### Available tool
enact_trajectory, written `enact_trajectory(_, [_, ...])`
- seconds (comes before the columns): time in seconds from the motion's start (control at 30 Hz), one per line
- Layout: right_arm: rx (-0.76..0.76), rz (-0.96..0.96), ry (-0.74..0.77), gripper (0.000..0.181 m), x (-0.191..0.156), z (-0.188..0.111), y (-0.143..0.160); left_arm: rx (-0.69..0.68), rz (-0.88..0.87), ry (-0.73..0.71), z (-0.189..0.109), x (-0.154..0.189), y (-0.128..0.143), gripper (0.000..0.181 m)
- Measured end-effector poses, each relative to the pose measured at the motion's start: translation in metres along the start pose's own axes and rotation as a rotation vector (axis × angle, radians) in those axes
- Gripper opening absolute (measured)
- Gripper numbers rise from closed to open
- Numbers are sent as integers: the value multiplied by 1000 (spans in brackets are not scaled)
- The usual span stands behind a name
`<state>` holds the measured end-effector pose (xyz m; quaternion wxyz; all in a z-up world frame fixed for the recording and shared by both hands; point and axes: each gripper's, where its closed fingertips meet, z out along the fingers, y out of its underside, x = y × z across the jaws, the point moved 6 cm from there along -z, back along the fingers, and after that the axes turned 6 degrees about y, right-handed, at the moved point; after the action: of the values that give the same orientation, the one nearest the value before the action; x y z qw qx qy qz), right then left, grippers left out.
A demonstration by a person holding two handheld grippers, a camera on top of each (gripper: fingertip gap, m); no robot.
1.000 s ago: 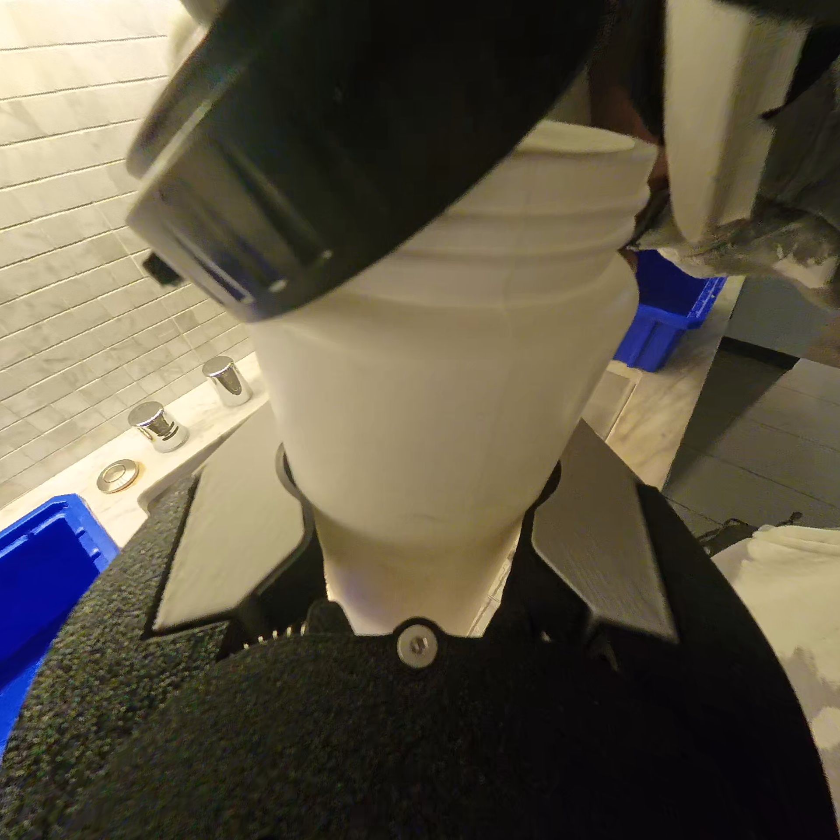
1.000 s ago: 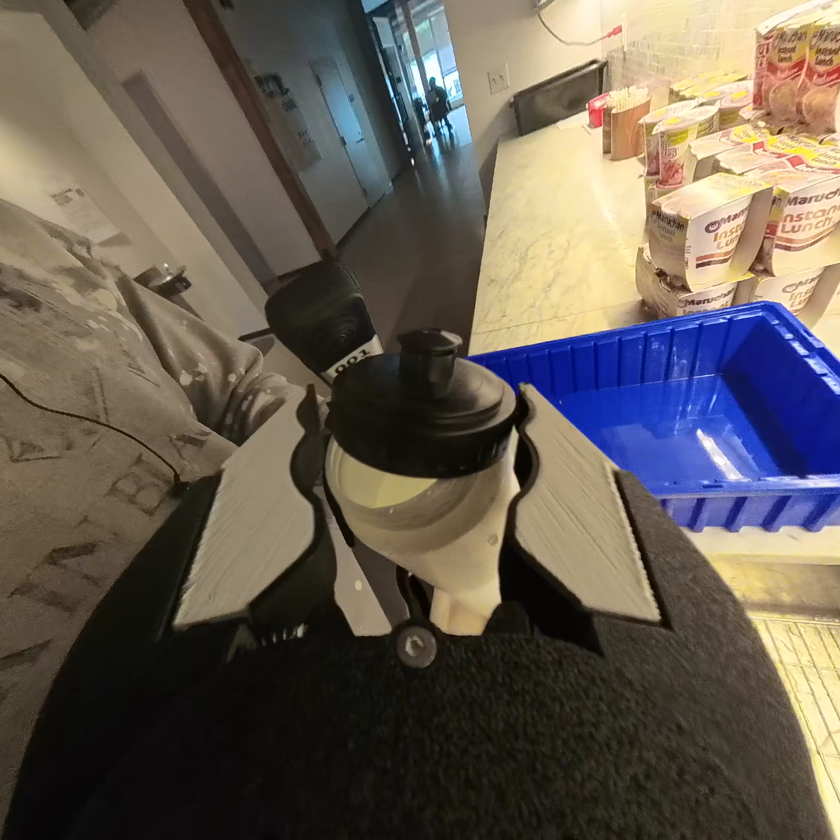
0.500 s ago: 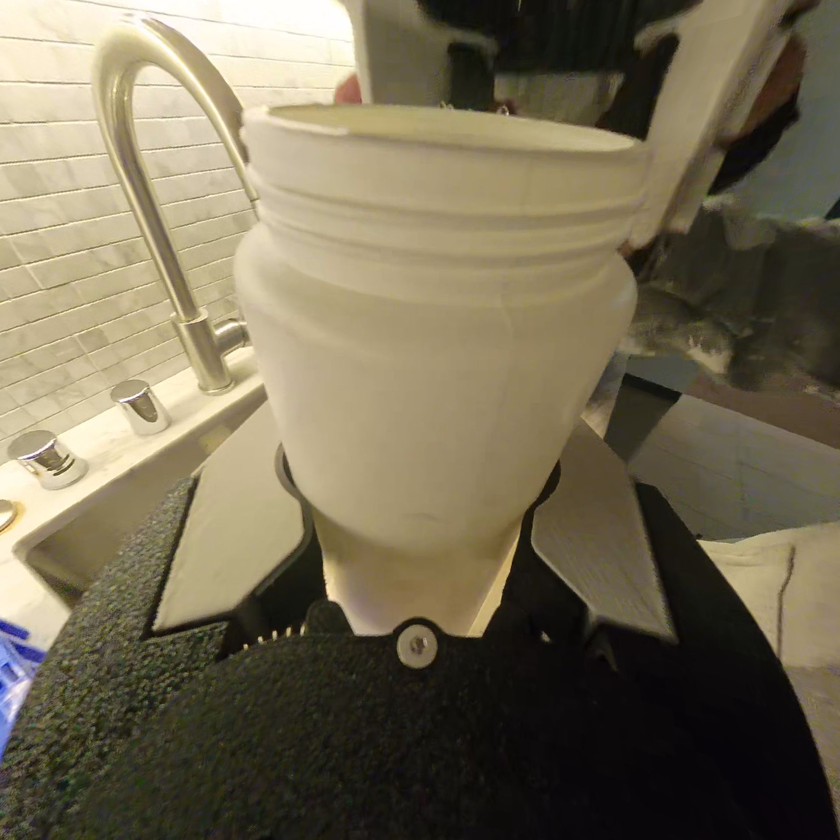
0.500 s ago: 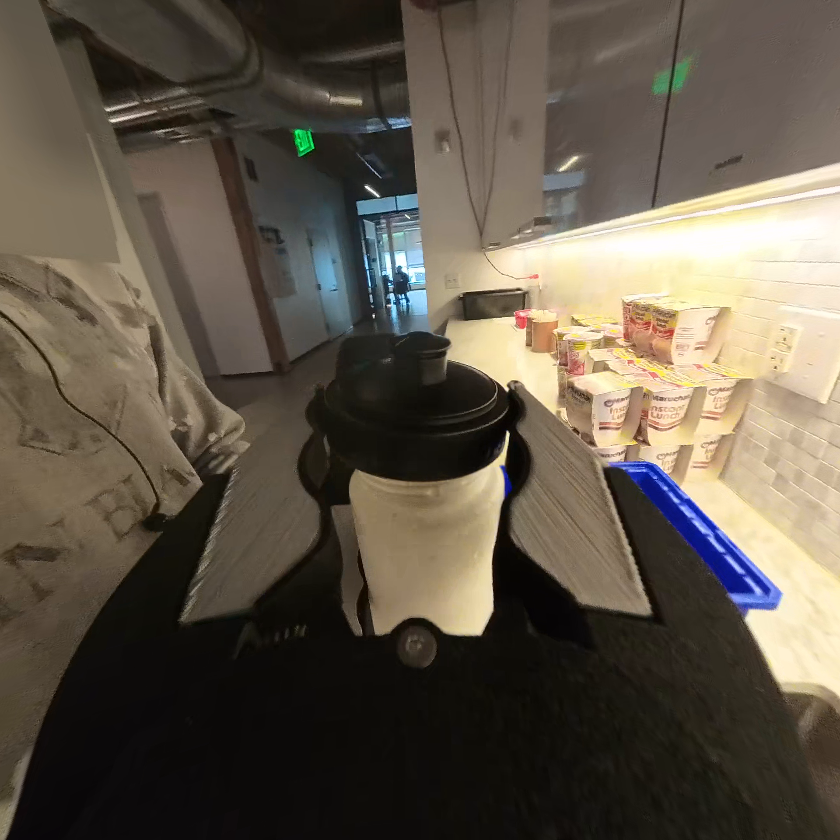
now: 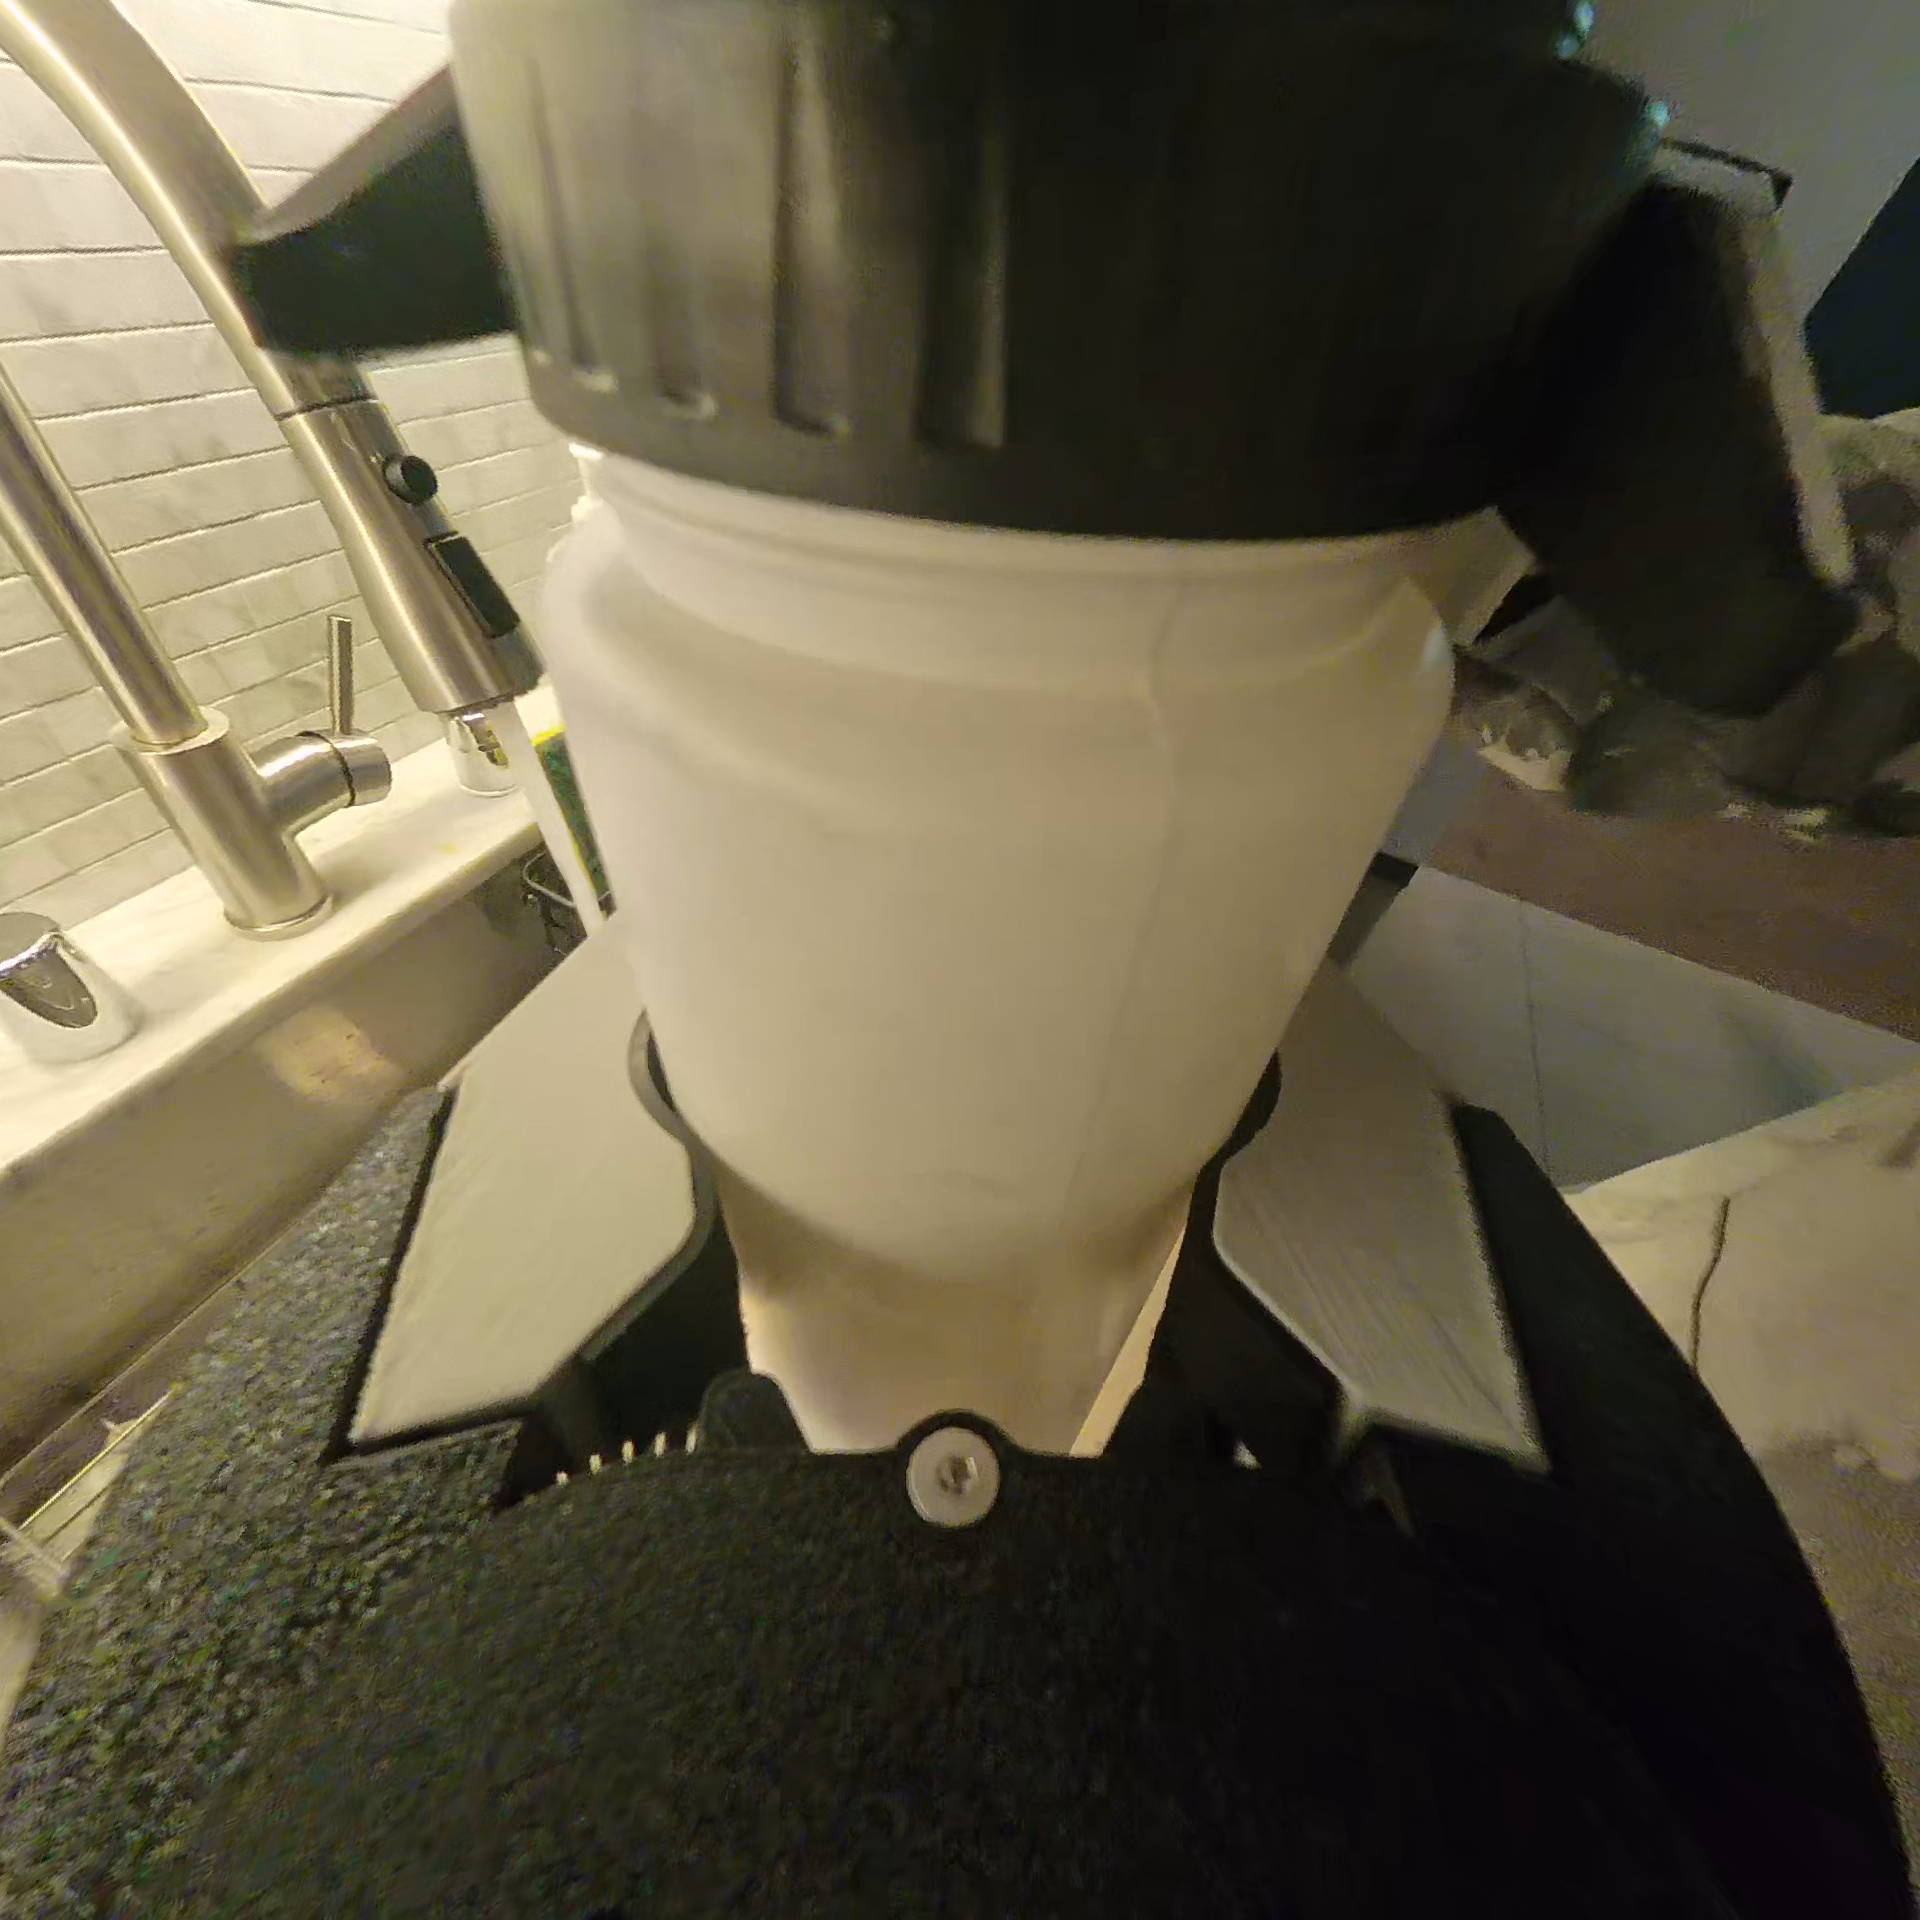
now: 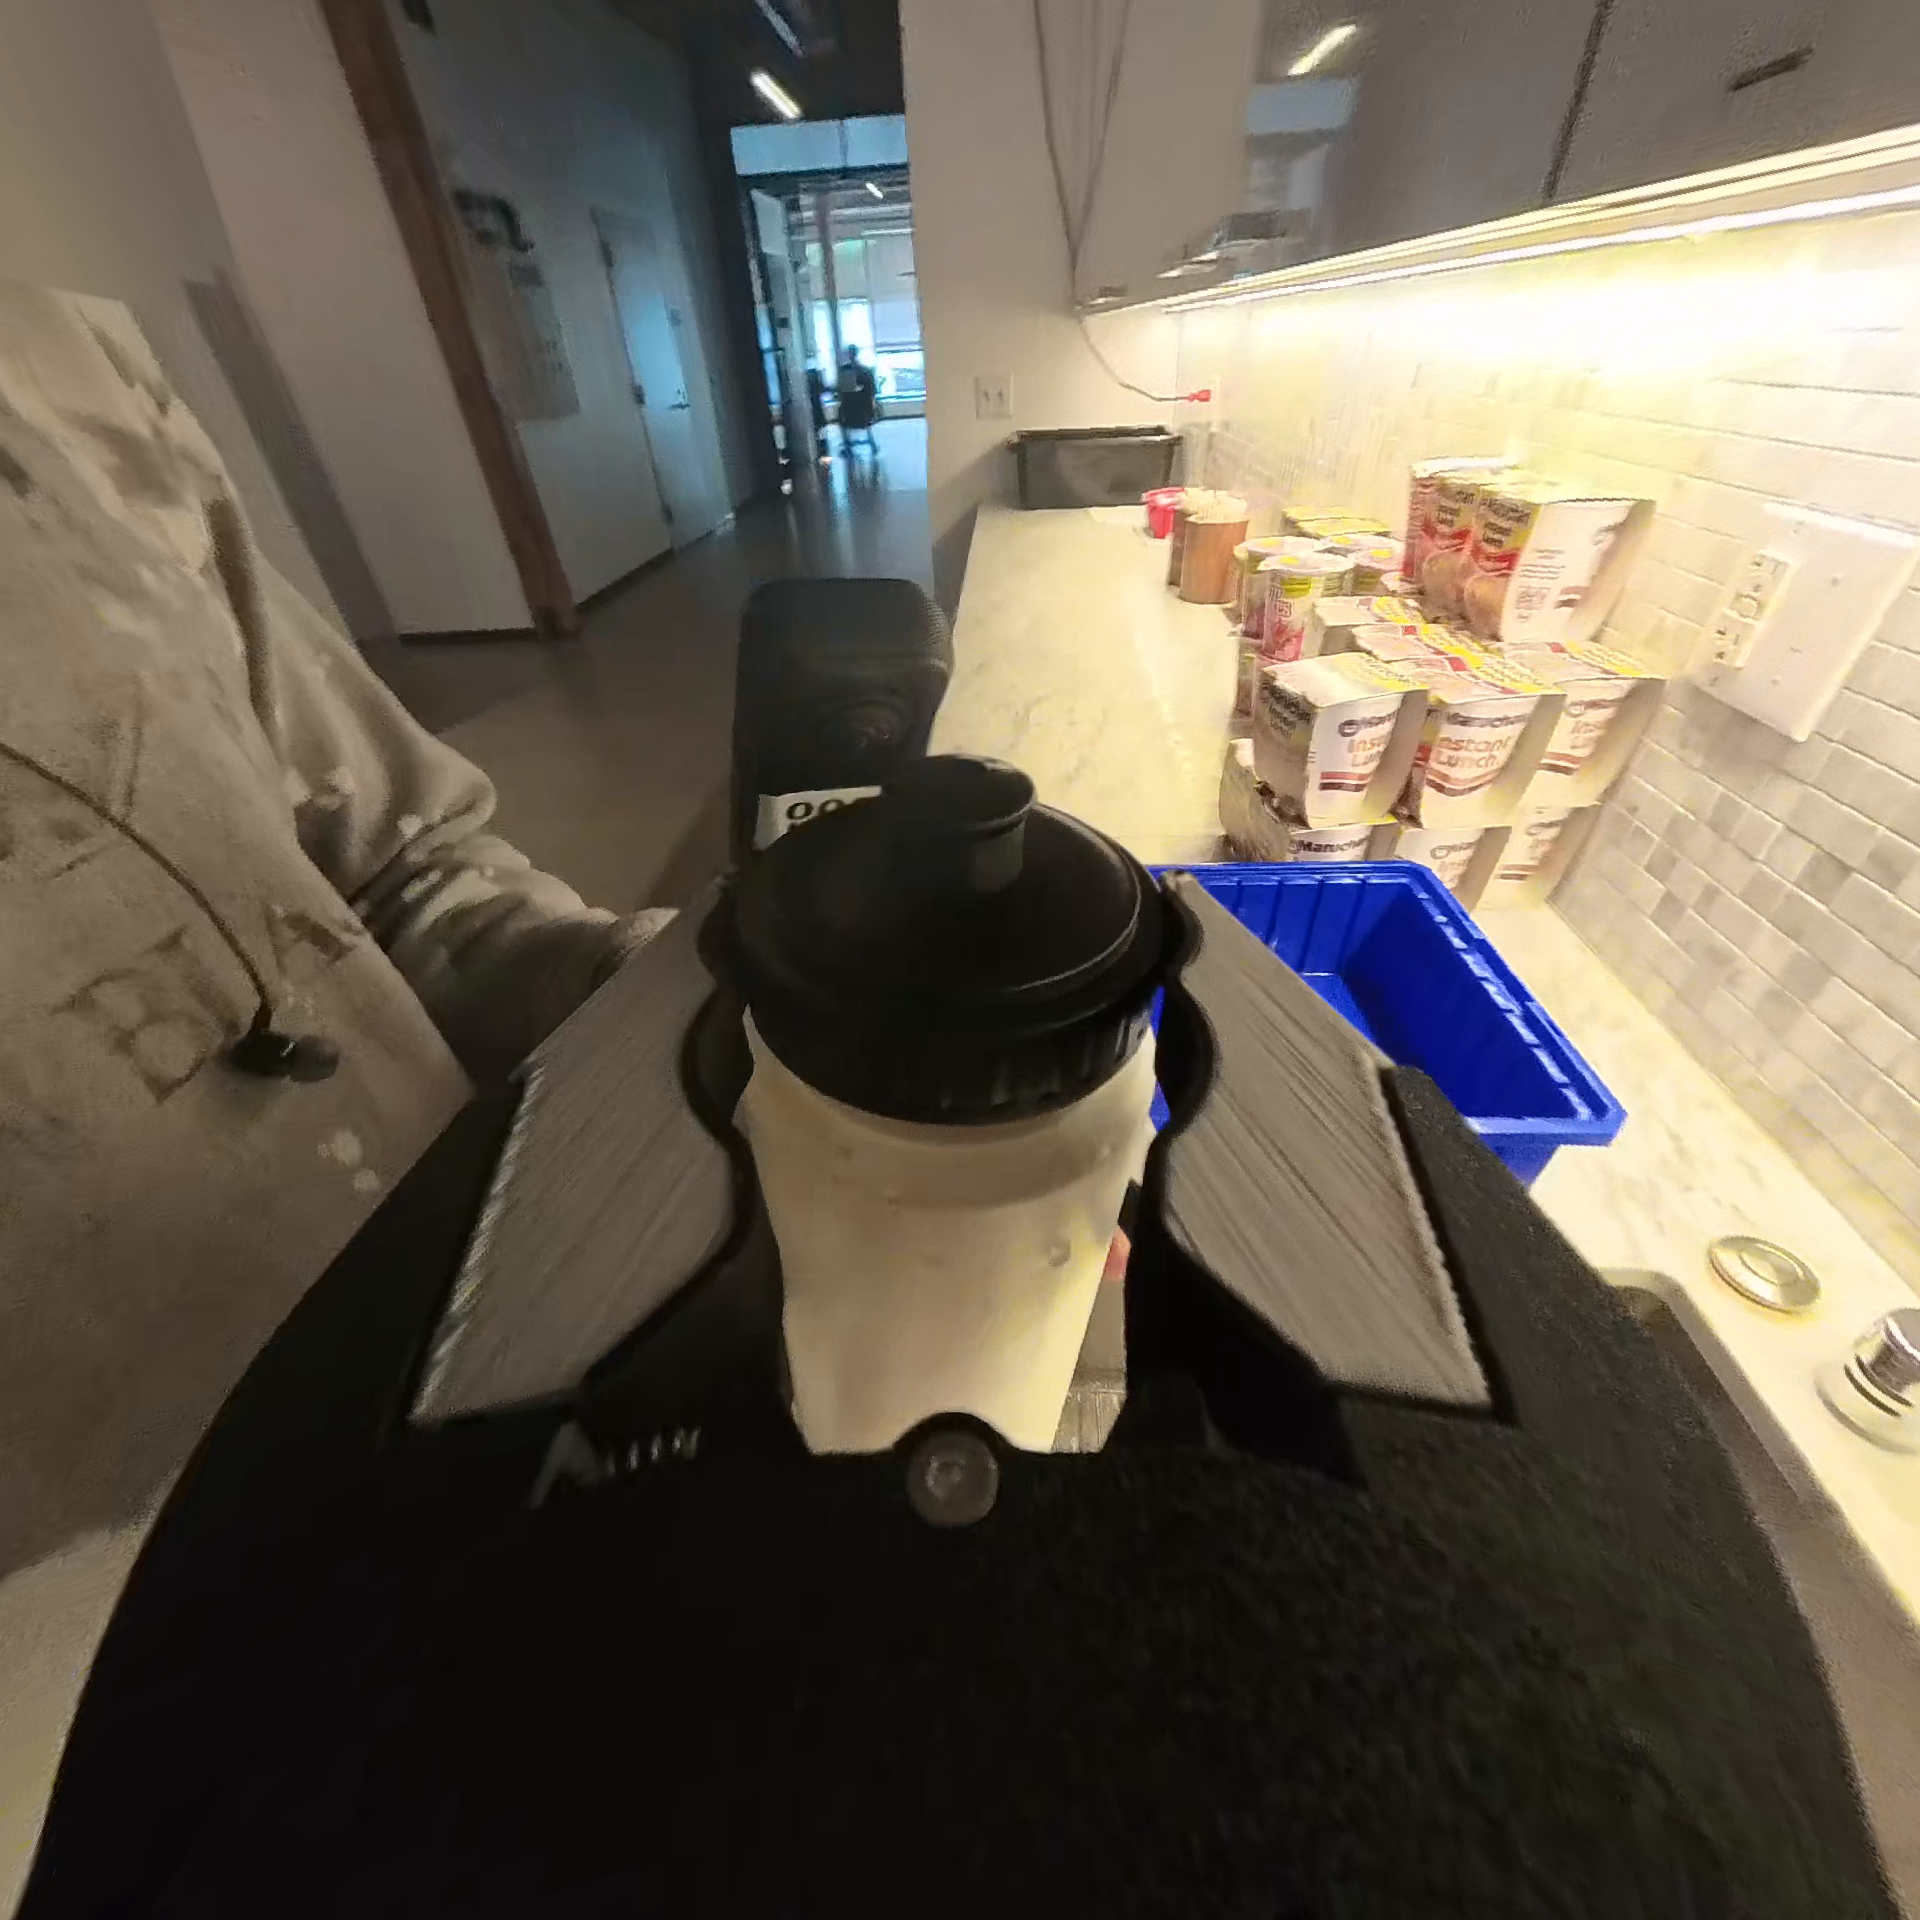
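Above the sink's edge, the left hand-held gripper is closed around the white plastic bottle, light and rather slippery, while the right hand-held gripper clamps its ribbed black cap, the better place to grip.

A lidded bottle sits between the right tongs. Behind it, a bin rests on the bench, with stacked cup packs beyond the bin.
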<state>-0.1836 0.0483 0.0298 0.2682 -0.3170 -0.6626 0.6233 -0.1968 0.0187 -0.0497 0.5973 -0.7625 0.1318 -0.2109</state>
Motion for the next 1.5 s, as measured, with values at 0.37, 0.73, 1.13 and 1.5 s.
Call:
enact_trajectory(0.37, [32,-92,688,80,5,-6,10,-1,1,-263,14,-21,-4,103])
enact_trajectory(0.73, [-111,36,109,96,21,-25,-16,9,44,-163,15,-15,-16,103])
enact_trajectory(1.13, [-58,-7,847,79,16,-13,6,-27,31,-332,21,-33,-11,102])
enact_trajectory(1.5, [-112,-28,176,86,16,-31,-14,0,39,-183,23,-18,-13,103])
